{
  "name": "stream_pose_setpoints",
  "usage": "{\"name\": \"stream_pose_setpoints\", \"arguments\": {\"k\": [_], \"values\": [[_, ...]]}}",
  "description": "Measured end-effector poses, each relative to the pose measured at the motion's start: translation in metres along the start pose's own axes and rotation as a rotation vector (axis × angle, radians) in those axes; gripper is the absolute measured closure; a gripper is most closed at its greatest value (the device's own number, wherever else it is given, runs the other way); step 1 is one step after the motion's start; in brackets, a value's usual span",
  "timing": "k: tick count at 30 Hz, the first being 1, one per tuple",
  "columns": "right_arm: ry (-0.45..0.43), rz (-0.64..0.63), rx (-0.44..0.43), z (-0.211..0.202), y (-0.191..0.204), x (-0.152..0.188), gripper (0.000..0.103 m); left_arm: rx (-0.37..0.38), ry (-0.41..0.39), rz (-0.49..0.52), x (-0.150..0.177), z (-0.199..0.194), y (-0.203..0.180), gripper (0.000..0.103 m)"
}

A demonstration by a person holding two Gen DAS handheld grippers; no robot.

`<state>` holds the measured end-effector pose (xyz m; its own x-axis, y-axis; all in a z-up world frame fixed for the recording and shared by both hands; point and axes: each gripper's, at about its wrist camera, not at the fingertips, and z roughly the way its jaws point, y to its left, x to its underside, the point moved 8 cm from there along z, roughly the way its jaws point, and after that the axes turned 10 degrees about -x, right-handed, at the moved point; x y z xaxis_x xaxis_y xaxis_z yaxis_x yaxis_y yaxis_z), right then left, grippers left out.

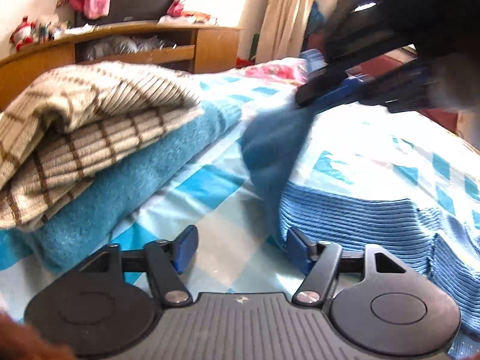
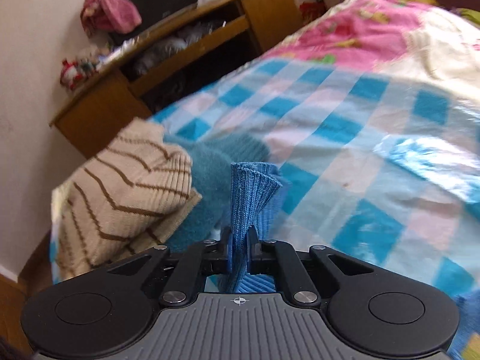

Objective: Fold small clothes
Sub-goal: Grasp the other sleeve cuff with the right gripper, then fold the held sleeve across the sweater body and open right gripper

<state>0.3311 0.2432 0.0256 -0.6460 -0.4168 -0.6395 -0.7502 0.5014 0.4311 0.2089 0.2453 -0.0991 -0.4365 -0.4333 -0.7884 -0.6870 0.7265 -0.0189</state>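
you're working over a bed (image 2: pixel 345 138) wearing a blue-and-white checked cover, with a pink floral sheet (image 2: pixel 360 30) lying farther along it. a wooden desk (image 1: pixel 207 45) is standing against the pale wall (image 2: pixel 30 45), its shelves holding clutter. daylight is pouring through a window behind cream curtains (image 1: pixel 288 12).

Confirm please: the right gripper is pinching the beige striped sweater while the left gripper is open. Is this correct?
Not quite. The right gripper pinches the blue ribbed garment, as the right wrist view shows. The beige striped sweater lies untouched beside it. The left gripper is indeed open.
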Motion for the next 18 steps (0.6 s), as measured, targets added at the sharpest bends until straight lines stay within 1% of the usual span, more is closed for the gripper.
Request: {"name": "stream_pose_setpoints", "arguments": {"k": [4,8,12,13,15,16,18], "values": [[-0.139,0.072,0.024,-0.084,-0.02,0.0,0.095,0.042,-0.048,0.052,-0.002,-0.019,-0.02,0.031],[-0.255,0.141,0.056,-0.165,-0.044,0.024,0.095,0.089,-0.081,0.117,-0.007,-0.037,-0.042,0.029],[-0.35,0.235,0.116,-0.235,-0.078,0.076,0.095,0.148,-0.119,0.185,-0.009,-0.063,-0.068,0.022],[-0.367,0.258,0.141,-0.247,-0.088,0.09,0.095,0.159,-0.126,0.21,-0.006,-0.069,-0.077,0.021],[-0.395,0.297,0.222,-0.266,-0.112,0.123,0.095,0.17,-0.128,0.267,0.0,-0.075,-0.092,0.021],[-0.392,0.325,0.249,-0.269,-0.127,0.143,0.095,0.172,-0.124,0.3,0.005,-0.076,-0.1,0.02],[-0.351,0.372,0.343,-0.266,-0.155,0.18,0.095,0.164,-0.107,0.367,0.015,-0.073,-0.112,0.02]]}}
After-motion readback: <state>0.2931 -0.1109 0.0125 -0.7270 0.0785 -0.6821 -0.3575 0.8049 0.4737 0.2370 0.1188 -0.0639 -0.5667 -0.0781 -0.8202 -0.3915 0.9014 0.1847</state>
